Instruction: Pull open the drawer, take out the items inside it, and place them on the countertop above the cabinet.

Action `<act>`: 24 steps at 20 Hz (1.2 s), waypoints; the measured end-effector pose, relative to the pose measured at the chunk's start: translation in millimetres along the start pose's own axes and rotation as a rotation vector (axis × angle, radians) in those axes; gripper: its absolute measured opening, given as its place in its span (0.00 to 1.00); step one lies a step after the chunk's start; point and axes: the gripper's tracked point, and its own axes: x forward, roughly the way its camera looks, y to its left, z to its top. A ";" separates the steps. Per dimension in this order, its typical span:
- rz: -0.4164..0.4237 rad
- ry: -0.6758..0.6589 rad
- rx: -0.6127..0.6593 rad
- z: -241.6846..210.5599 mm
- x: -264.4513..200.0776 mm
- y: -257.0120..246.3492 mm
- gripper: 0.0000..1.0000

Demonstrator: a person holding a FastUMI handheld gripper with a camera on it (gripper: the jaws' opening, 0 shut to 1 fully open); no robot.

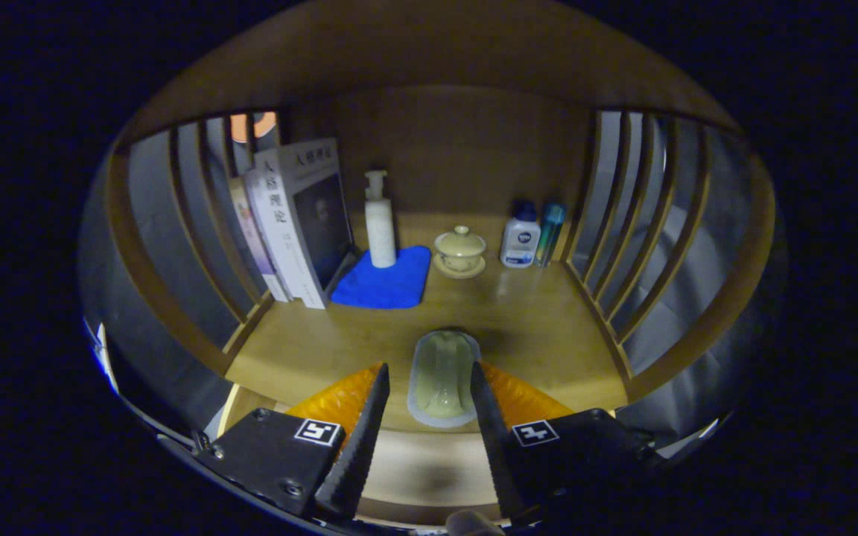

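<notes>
A pale green oblong item in a clear wrapper (pixel 442 376) lies on the wooden countertop (pixel 533 320), close to its front edge. My gripper (pixel 427 368) straddles the item, one finger on each side. The right finger (pixel 482 394) runs along the item's edge. A thin strip of wood shows between the left finger (pixel 374 402) and the item, so the fingers stand slightly open around it rather than pressing on it. The item's far end reaches a little beyond the fingertips.
At the back of the countertop stand several books (pixel 295 223), a white pump bottle (pixel 380 219) on a blue cloth (pixel 388 283), a lidded cup on a saucer (pixel 459 251), and two small bottles (pixel 521 238) (pixel 550 232). Slatted wooden sides (pixel 623 246) close in both flanks.
</notes>
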 end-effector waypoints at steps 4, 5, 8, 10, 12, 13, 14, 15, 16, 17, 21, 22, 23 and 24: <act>0.015 -0.159 -0.014 -9.0 -46.2 6.7 0.85; 0.011 -0.206 -0.015 -13.2 -56.5 5.2 0.95; 0.023 -0.314 0.001 -35.6 -89.5 8.6 0.98; 0.038 -0.393 -0.003 -51.4 -113.2 8.4 0.98; 0.023 -0.470 0.001 -66.0 -133.8 3.3 0.98; 0.009 -0.506 0.010 -74.8 -144.9 -0.9 1.00; 0.003 -0.527 0.009 -85.7 -150.8 -2.3 0.99; -0.001 -0.538 0.010 -99.6 -156.5 -1.6 0.99; -0.009 -0.550 0.017 -111.5 -160.9 -4.5 0.99; -0.013 -0.560 0.021 -124.2 -162.8 -5.3 0.99; -0.044 -0.553 0.036 -181.2 -149.1 -11.3 0.99; -0.057 -0.543 0.037 -194.3 -143.7 -13.3 0.99; -0.061 -0.535 0.035 -206.6 -138.5 -12.6 0.99; -0.060 -0.519 0.029 -220.0 -133.0 -9.4 0.99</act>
